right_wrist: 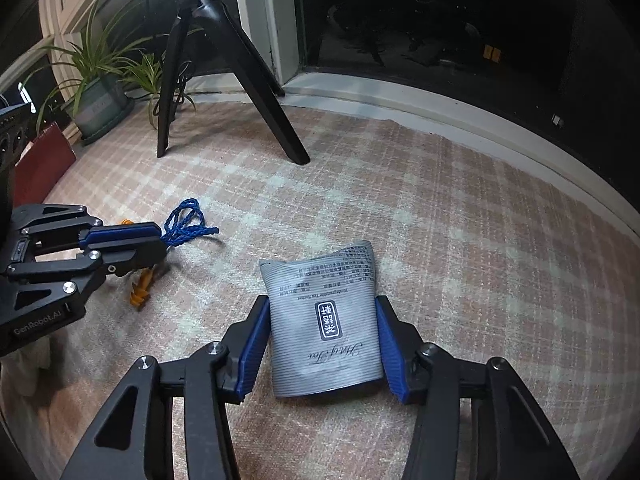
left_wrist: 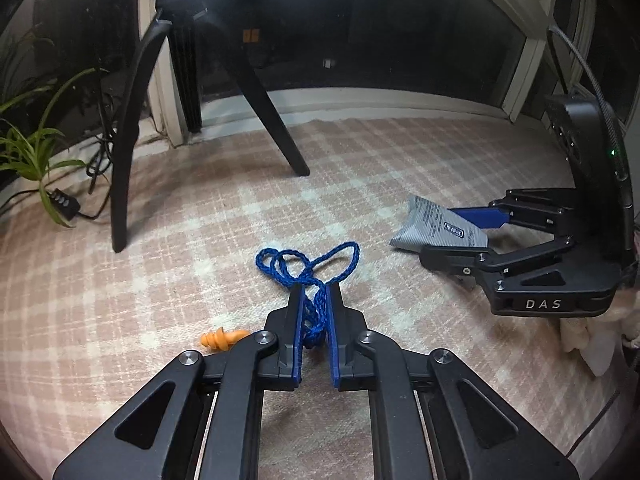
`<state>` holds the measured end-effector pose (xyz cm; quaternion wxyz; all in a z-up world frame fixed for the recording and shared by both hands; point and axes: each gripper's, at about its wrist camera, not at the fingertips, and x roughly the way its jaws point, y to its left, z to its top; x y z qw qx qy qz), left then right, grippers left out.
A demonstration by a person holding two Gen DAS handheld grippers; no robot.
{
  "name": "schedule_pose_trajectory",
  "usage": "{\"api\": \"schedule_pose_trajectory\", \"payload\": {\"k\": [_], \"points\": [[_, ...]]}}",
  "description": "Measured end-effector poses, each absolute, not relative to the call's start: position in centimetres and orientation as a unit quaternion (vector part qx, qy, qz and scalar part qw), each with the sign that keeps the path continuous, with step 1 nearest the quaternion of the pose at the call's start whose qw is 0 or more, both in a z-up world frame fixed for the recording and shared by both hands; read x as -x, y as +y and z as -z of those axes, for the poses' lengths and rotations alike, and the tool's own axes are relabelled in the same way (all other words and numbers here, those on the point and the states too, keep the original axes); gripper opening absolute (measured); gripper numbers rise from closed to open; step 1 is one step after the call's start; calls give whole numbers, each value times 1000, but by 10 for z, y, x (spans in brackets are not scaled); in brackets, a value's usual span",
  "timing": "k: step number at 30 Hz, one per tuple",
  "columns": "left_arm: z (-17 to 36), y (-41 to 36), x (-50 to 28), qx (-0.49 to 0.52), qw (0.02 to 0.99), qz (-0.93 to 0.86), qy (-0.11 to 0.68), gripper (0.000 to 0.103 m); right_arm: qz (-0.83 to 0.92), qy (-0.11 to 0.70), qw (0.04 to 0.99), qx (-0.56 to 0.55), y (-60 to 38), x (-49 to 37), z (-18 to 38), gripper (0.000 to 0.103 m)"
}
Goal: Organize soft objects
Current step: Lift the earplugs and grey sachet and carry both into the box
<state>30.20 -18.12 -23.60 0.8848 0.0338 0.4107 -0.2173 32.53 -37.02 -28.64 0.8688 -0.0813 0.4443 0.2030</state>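
Note:
My left gripper [left_wrist: 314,292] is shut on a blue braided cord [left_wrist: 308,270]; the cord's loops lie on the checked cloth ahead of the fingertips. An orange earplug [left_wrist: 222,339] lies just left of the left gripper. My right gripper [right_wrist: 322,312] is shut on a grey tea packet [right_wrist: 326,320], its blue pads pressing the packet's two sides; the packet bows upward. In the right wrist view the left gripper [right_wrist: 160,242] holds the cord [right_wrist: 186,222] at left, with the earplug [right_wrist: 140,292] below it. In the left wrist view the right gripper [left_wrist: 452,236] holds the packet [left_wrist: 436,228].
A black tripod [left_wrist: 132,152] stands on the cloth at the back left, also in the right wrist view [right_wrist: 224,68]. Potted plants [right_wrist: 100,96] and a cable switch [left_wrist: 60,202] are at the far left. A window sill [left_wrist: 360,100] bounds the back. A red book [right_wrist: 44,160] leans at left.

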Motion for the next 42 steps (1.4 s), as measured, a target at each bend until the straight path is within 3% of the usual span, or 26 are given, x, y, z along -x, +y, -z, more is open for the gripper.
{"api": "schedule_pose_trajectory", "payload": {"k": [13,15,17,19,26,28,30,32,35,42], "points": [[215,-155,-289,-7,895,209,394,7,-201,428,877,78,-374,-314,270,45],[219,-158,-288,-10,893,204,402,19,-201,431,877,78,-374,-314,272,45],[223,-164,-291,-6,887,210,412,59,-201,432,876,76,-374,-315,273,45],[227,-171,-295,-15,888,195,416,65,-202,435,875,73,-374,-315,275,45],[242,-185,-304,-57,886,178,425,65,-201,439,873,73,-373,-315,279,45],[247,-187,-307,-64,887,168,425,61,-200,439,873,72,-373,-316,279,45],[248,-189,-309,-71,890,159,421,51,-198,439,873,74,-373,-317,280,45],[249,-190,-311,-71,892,159,417,31,-198,440,873,75,-373,-317,281,45],[249,-193,-313,-73,894,161,413,11,-196,441,872,75,-372,-319,282,45],[247,-181,-318,-40,890,165,423,4,-195,438,874,76,-371,-320,280,45]]}}
